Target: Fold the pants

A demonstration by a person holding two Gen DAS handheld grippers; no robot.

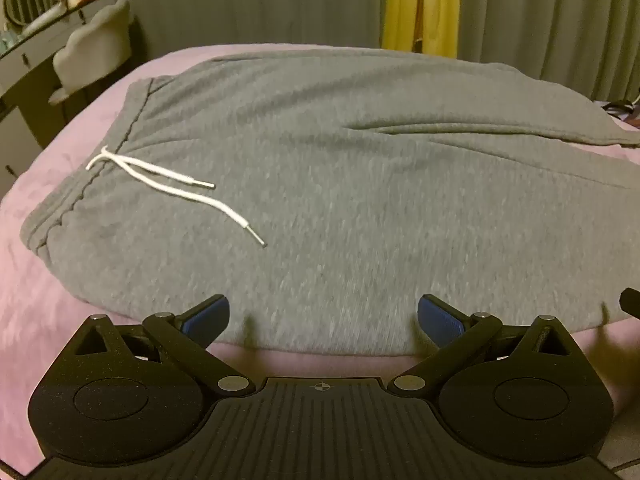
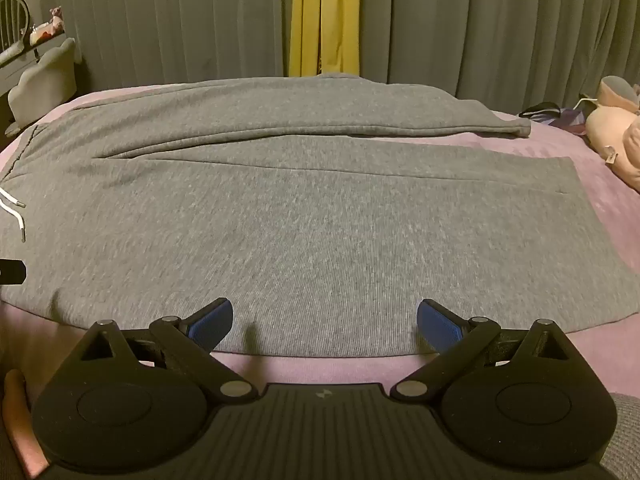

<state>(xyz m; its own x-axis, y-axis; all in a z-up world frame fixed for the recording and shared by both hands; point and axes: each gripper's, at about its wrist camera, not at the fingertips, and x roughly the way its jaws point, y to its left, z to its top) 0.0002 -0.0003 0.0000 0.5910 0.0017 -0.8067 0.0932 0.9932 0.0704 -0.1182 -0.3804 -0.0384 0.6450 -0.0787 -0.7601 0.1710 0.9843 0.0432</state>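
Observation:
Grey sweatpants [image 1: 340, 184] lie spread flat on a pink bed [image 1: 48, 320], waistband at the left with a white drawstring [image 1: 176, 188], legs running right. In the right wrist view the pants [image 2: 320, 220] show both legs, the far one ending in a cuff [image 2: 516, 128]. My left gripper [image 1: 323, 316] is open and empty, just above the pants' near edge at the hip. My right gripper [image 2: 325, 320] is open and empty, above the near edge of the near leg. The drawstring ends [image 2: 16, 216] show at the left of the right wrist view.
Grey curtains with a yellow strip [image 2: 324, 20] hang behind the bed. A dresser and pale chair [image 1: 92, 52] stand at the far left. A pink plush toy [image 2: 616, 128] and a dark item [image 2: 540, 110] lie on the bed's far right.

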